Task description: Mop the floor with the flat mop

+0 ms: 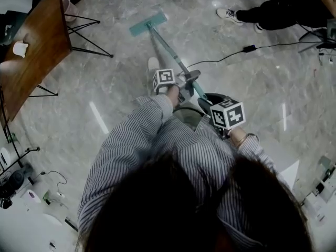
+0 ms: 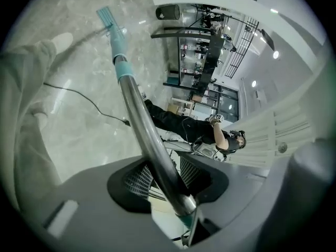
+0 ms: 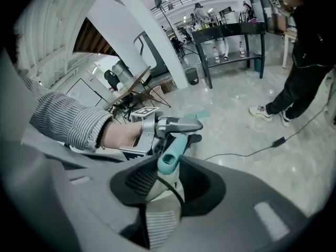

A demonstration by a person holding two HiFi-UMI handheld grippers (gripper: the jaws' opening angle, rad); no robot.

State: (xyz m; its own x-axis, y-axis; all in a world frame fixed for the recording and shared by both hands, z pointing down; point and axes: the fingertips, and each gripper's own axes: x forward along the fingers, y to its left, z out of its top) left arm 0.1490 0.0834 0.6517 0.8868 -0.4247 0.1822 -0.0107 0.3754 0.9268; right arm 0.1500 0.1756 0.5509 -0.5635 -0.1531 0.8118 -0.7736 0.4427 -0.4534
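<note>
Head view gives me grey marble floor (image 1: 252,88) all round, with a wooden table (image 1: 31,51) at the left edge. The flat mop (image 1: 168,49) slants away from me, and its teal head (image 1: 148,23) lies flat on the floor well ahead. My left gripper (image 2: 168,180) is clamped on the metal shaft (image 2: 137,109) partway down. My right gripper (image 3: 169,177) is closed round the teal grip (image 3: 170,157) at the top end. A black cable (image 1: 220,60) trails across the floor to the right of the shaft.

Bare floor (image 1: 121,72) around mop head (image 1: 148,23), table (image 1: 37,46) left, cable (image 1: 220,59) and person's shoe (image 1: 229,14) right
</note>
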